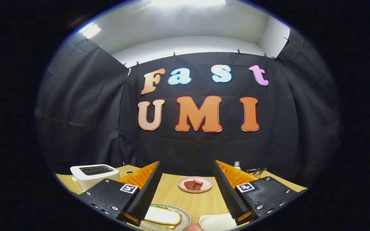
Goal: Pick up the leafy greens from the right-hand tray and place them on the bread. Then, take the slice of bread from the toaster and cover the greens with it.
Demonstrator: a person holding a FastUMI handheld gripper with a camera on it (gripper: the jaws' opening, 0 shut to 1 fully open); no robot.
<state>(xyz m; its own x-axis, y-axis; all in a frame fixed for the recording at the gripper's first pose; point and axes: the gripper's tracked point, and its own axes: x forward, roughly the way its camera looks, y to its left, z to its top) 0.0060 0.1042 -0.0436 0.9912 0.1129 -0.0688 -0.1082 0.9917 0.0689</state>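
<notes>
Jaws (188, 192) are spread wide with nothing between them, sitting up above the surface (185, 199). Down at the bottom of the frame, just left of centre, there's a plate (186, 219) with a slice of bread (162, 216) lying on top of the leafy greens (155, 225), green edges poking out underneath. So going by how it lies, the sandwich looks pretty much capped already.

The toaster (93, 175) is at lower left, slots looking empty from here, though the angle isn't great. A pink plate (195, 184) with some meat sits beyond the fingers, centre. A pale tray (217, 222) corner shows at bottom right.

If anything's left, I'd say it's just backing out clean: keep the jaws wide, lift straight up, don't clip the bread or drag it off the greens. Check the slice sits square first.
</notes>
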